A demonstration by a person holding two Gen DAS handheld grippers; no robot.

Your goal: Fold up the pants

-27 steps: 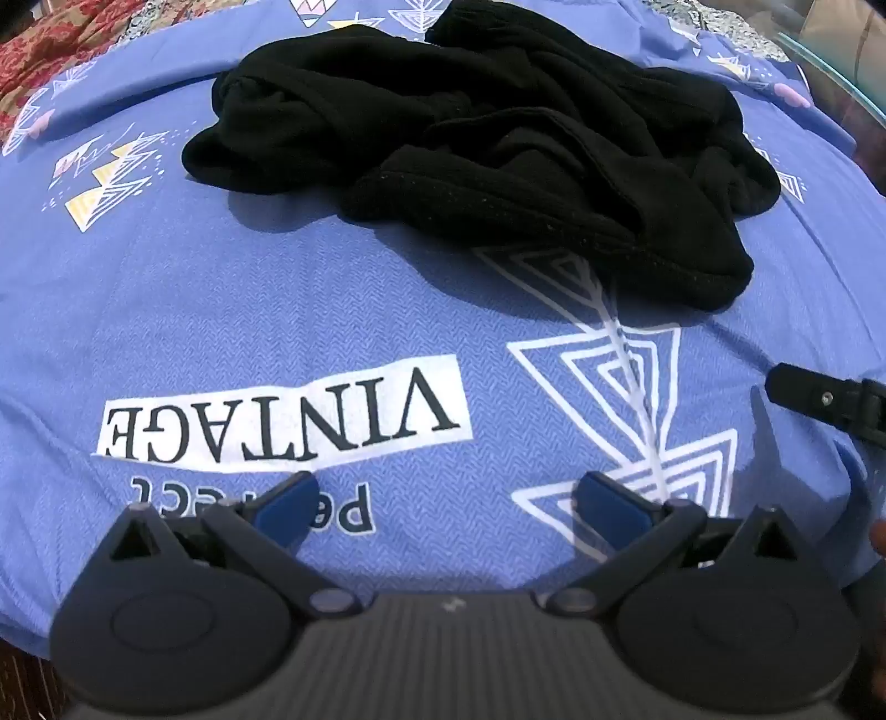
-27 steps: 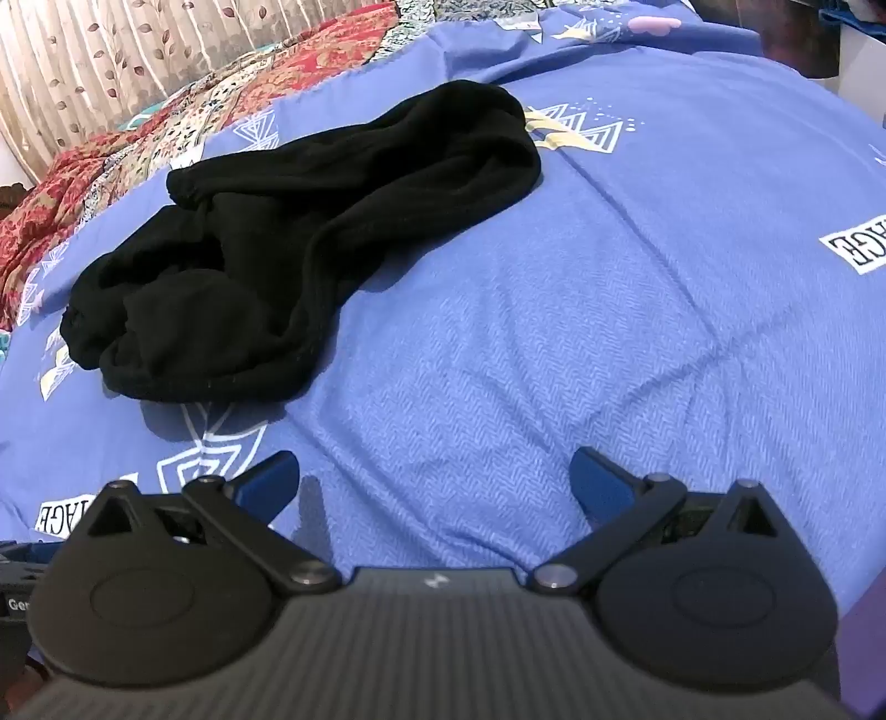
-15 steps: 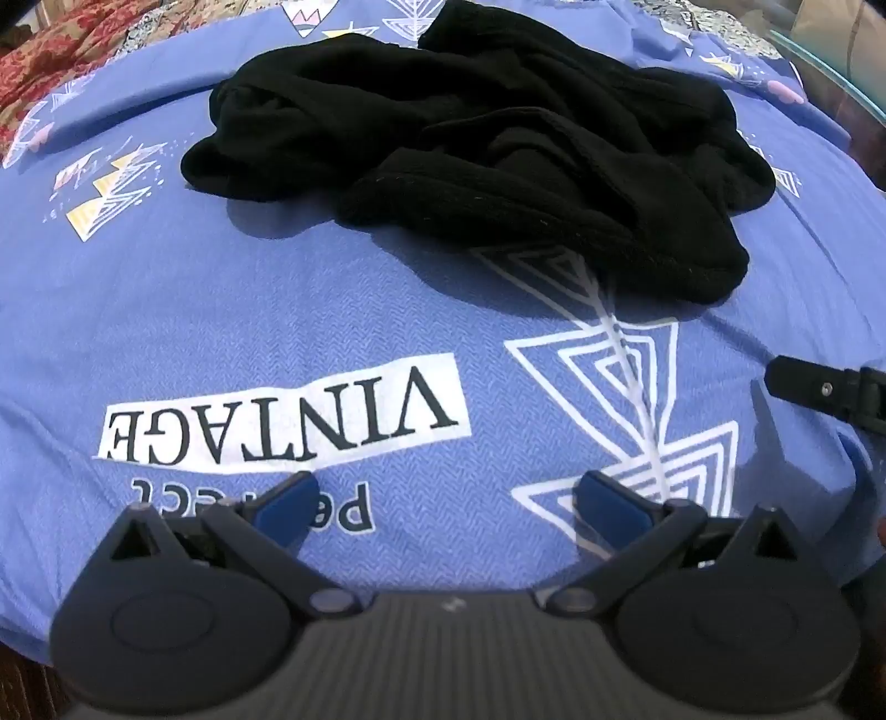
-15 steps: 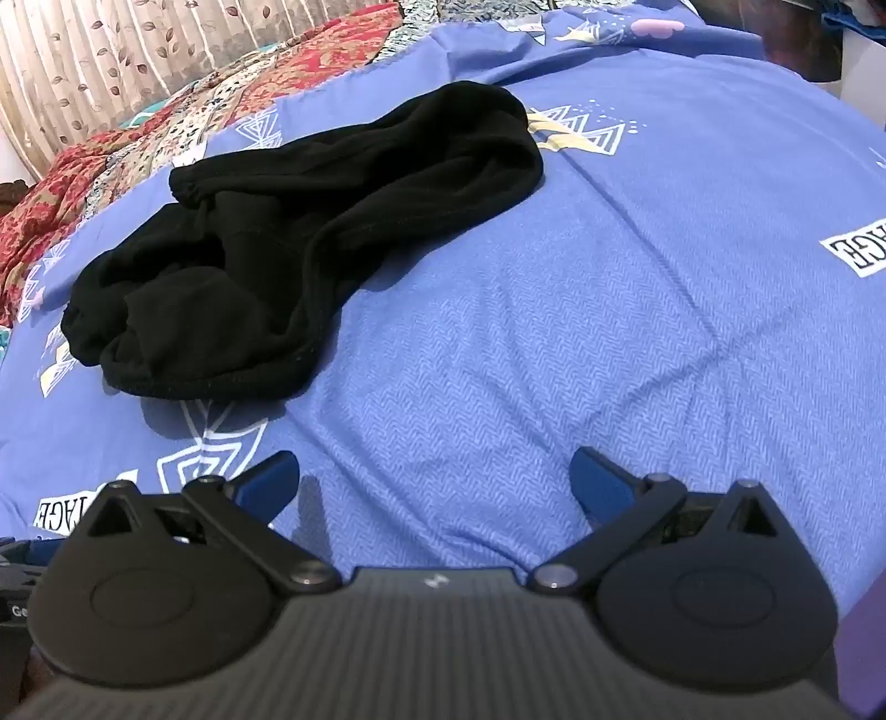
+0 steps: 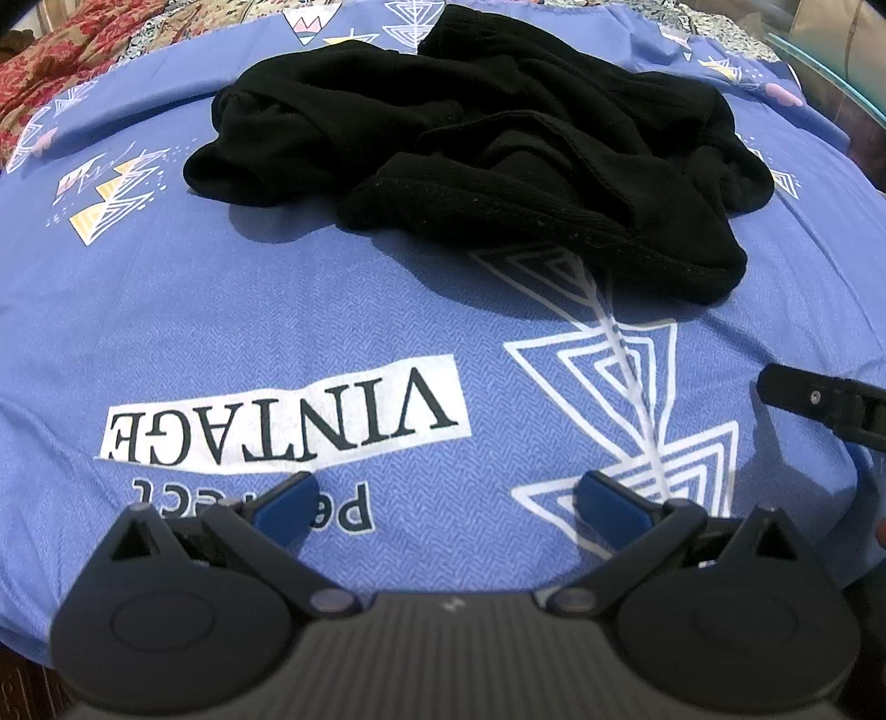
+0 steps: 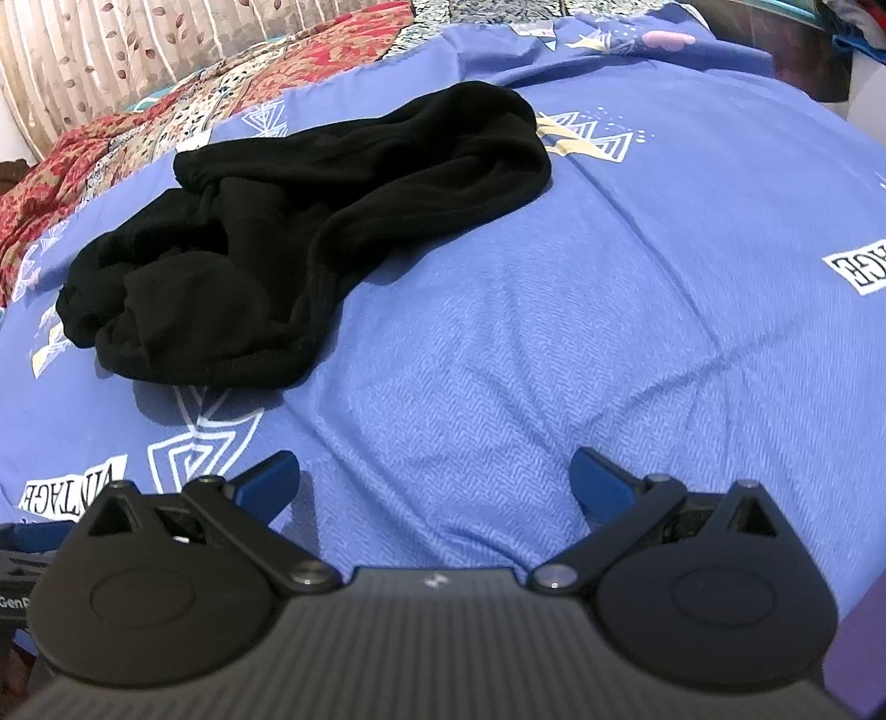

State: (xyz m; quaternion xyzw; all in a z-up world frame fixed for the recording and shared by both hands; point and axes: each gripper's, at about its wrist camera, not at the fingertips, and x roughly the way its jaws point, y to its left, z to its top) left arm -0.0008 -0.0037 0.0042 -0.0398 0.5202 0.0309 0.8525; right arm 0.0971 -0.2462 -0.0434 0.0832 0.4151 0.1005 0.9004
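**Pants unfolded on bed, both grippers wide and empty**

Surface: bed with a blue sheet (image 5: 387, 310), herringbone weave, printed with white nested triangles (image 5: 609, 365) and an upside-down "VINTAGE" label (image 5: 282, 423) seen from the left wrist. A few shallow creases in the sheet in the right wrist view, otherwise flat.

Pants (image 5: 487, 149): black, crumpled in a loose heap on the sheet, not folded. From the left wrist view they sit ahead of the gripper, well apart from it, near edge overlapping the top of the triangle print. From the right wrist view the pants (image 6: 299, 232) lie ahead and to the left, stretched diagonally.

Left gripper (image 5: 446, 504): jaws spread wide, only sheet between them, angled down at the bed. Right gripper (image 6: 434, 484): same, spread wide, nothing held, over bare sheet. Part of the right gripper shows at the right edge of the left wrist view.

Room: red patterned quilt (image 6: 138, 127) along the far side of the bed, beige leaf-print curtain (image 6: 99, 50) behind it. Dark furniture at top right, unclear.
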